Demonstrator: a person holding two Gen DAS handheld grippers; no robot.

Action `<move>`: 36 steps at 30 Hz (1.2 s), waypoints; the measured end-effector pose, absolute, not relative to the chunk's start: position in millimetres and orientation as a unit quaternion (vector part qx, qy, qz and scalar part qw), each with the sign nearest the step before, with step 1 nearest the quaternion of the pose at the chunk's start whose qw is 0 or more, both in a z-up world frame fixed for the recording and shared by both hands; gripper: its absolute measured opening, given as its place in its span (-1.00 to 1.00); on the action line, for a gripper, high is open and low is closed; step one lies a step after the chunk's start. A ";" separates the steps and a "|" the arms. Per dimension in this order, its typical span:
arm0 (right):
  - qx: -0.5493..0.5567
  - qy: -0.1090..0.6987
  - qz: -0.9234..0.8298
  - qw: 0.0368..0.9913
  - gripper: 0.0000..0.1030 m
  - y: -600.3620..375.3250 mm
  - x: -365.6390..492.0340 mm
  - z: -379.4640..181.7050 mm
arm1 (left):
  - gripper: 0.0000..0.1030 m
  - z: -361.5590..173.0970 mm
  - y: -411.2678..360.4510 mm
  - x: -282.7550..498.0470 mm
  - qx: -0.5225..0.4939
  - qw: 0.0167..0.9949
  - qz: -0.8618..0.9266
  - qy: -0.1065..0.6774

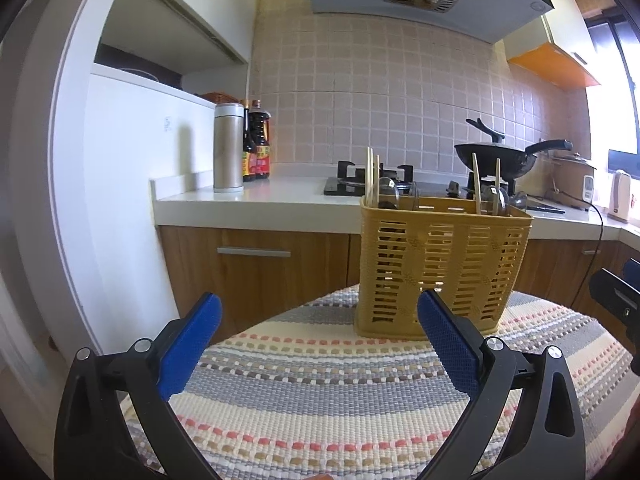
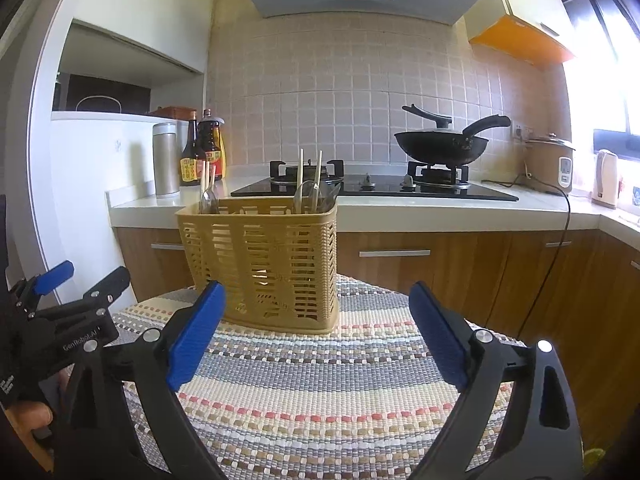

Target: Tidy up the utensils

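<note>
A tan slotted utensil basket (image 1: 444, 268) (image 2: 264, 260) stands upright on a striped woven mat (image 1: 320, 392) (image 2: 340, 380). Wooden chopsticks (image 1: 373, 178) (image 2: 308, 180) and clear spoons (image 1: 388, 194) (image 2: 208, 200) stick up from its compartments. My left gripper (image 1: 320, 308) is open over the mat, short of the basket, with nothing between its blue pads (image 1: 188, 348). My right gripper (image 2: 316, 296) is open too, the basket just ahead and left of centre, its blue pads (image 2: 438, 336) bare. The left gripper shows at the right wrist view's left edge, held by a hand (image 2: 28, 416).
Behind the mat runs a white counter (image 1: 256, 196) (image 2: 400, 204) with wooden cabinets below. On it stand a steel flask (image 1: 229, 148), sauce bottles (image 2: 204, 148), a gas hob (image 2: 376, 188) with a black wok (image 2: 440, 144), a rice cooker (image 2: 550, 162) and its cord.
</note>
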State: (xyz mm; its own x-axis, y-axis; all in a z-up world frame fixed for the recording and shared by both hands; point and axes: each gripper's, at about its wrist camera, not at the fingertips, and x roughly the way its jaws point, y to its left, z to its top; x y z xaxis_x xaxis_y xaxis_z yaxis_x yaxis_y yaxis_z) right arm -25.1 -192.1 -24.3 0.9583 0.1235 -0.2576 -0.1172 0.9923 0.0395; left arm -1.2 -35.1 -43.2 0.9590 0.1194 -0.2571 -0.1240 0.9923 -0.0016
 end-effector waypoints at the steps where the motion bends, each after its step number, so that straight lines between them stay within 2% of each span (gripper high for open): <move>1: 0.010 0.131 0.060 0.990 0.75 -191.1 -25.4 -24.4 | 0.85 -43.8 -34.7 -1.3 -0.010 0.990 0.061 0.130; 15: 0.016 0.132 0.051 0.990 0.85 -194.6 -30.2 -22.5 | 0.85 -42.7 -37.7 -4.3 -0.001 0.990 0.057 0.129; 36: 0.024 0.138 0.048 0.989 0.85 -195.4 -29.7 -21.5 | 0.85 -47.9 -30.7 4.2 -0.025 0.986 0.042 0.157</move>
State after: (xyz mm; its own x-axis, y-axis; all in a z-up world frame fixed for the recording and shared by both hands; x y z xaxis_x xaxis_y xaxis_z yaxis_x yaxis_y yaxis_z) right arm -29.7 -195.4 -21.5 0.9575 0.1020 -0.2699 -0.0887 0.9942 0.0610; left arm 4.2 -30.7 -47.9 0.9469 0.0753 -0.3125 -0.0909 0.9952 -0.0355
